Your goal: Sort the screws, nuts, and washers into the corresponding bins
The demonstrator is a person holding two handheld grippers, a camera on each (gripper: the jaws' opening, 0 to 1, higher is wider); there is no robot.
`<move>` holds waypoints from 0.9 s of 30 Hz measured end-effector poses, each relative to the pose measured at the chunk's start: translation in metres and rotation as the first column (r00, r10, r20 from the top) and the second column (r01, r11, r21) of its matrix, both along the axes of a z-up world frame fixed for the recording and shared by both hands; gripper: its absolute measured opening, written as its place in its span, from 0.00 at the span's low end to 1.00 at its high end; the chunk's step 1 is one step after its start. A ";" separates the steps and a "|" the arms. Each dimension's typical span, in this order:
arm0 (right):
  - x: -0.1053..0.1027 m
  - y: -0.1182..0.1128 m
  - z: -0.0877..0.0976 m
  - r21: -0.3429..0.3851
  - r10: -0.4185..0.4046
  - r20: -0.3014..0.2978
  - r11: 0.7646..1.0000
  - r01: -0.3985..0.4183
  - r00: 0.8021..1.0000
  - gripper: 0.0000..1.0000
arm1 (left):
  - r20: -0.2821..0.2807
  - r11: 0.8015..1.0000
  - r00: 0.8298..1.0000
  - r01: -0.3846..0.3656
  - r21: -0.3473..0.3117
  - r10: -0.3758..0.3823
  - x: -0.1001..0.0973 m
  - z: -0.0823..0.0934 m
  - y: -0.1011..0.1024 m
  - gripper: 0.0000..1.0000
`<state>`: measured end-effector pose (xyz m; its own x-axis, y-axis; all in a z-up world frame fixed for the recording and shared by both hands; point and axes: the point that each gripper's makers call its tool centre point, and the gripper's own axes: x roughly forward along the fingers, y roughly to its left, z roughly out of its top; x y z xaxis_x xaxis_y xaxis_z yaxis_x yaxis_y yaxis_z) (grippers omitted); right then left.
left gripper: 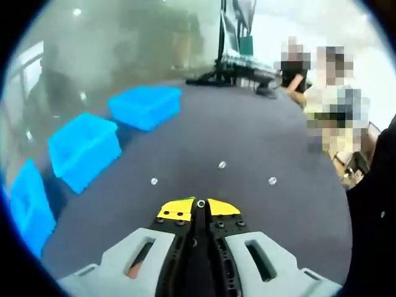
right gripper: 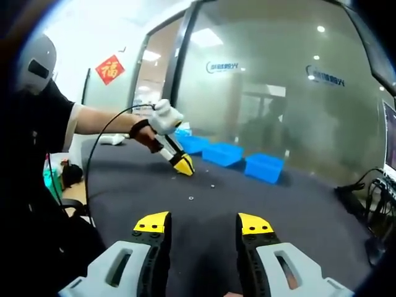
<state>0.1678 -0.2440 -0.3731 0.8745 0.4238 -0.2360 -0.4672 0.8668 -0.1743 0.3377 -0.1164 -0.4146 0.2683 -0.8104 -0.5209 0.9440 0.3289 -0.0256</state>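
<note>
My left gripper (left gripper: 200,204) has its yellow-tipped jaws shut on a small silvery metal part (left gripper: 200,202); whether it is a nut or a washer I cannot tell. Three small metal parts lie on the dark table ahead of it: one (left gripper: 154,181) to the left, one (left gripper: 222,164) in the middle, one (left gripper: 272,180) to the right. Three blue bins (left gripper: 146,105), (left gripper: 83,148), (left gripper: 28,204) stand in a row along the left. In the right gripper view my right gripper (right gripper: 204,224) is open above the table with nothing between its jaws. The left gripper (right gripper: 184,166) hangs over the table there, in a gloved hand.
The dark table (left gripper: 247,136) stretches ahead. A monitor stand and cables (left gripper: 232,68) sit at its far edge, with people (left gripper: 322,93) seated beyond. From the right gripper's side the blue bins (right gripper: 265,167) line a glass wall, and two loose parts (right gripper: 190,198), (right gripper: 213,184) lie on the table.
</note>
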 end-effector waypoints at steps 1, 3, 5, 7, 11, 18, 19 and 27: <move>0.000 0.000 0.000 0.001 -0.001 0.001 1.000 0.001 1.000 0.38 | 0.013 1.000 1.000 -0.011 0.008 0.011 -0.001 0.001 0.003 0.04; 0.001 -0.001 0.002 0.001 -0.004 0.004 1.000 0.004 1.000 0.38 | 0.052 1.000 0.998 -0.019 -0.009 0.019 -0.002 0.008 0.005 0.04; 0.002 -0.001 0.003 0.003 -0.008 0.010 1.000 0.008 1.000 0.38 | 0.068 0.997 0.996 -0.047 -0.054 0.050 -0.004 0.018 0.008 0.04; 0.004 0.000 0.006 0.009 -0.011 0.019 1.000 0.011 1.000 0.38 | 0.084 0.991 0.992 -0.085 -0.103 0.094 -0.003 0.030 0.013 0.04; 0.005 0.001 0.010 0.019 -0.017 0.032 1.000 0.017 0.999 0.38 | 0.133 0.971 0.976 -0.147 -0.188 0.174 -0.004 0.055 0.023 0.04; 0.007 0.003 0.015 0.034 -0.023 0.052 0.999 0.021 0.998 0.38 | 0.190 0.941 0.955 -0.168 -0.293 0.229 -0.018 0.086 0.034 0.04; 0.008 0.002 0.017 0.039 -0.025 0.057 0.999 0.023 0.998 0.38 | 0.204 0.934 0.950 -0.167 -0.315 0.238 -0.020 0.092 0.036 0.04; 0.009 0.003 0.022 0.053 -0.023 0.075 0.998 0.019 0.997 0.38 | 0.204 0.898 0.923 -0.235 -0.372 0.326 -0.017 0.103 0.059 0.04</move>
<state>0.1772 -0.2411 -0.3515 0.8978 0.4150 -0.1472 -0.4358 0.8851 -0.1631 0.3209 -0.0571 -0.3120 0.5963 -0.7944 -0.1155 0.8021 0.5953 0.0468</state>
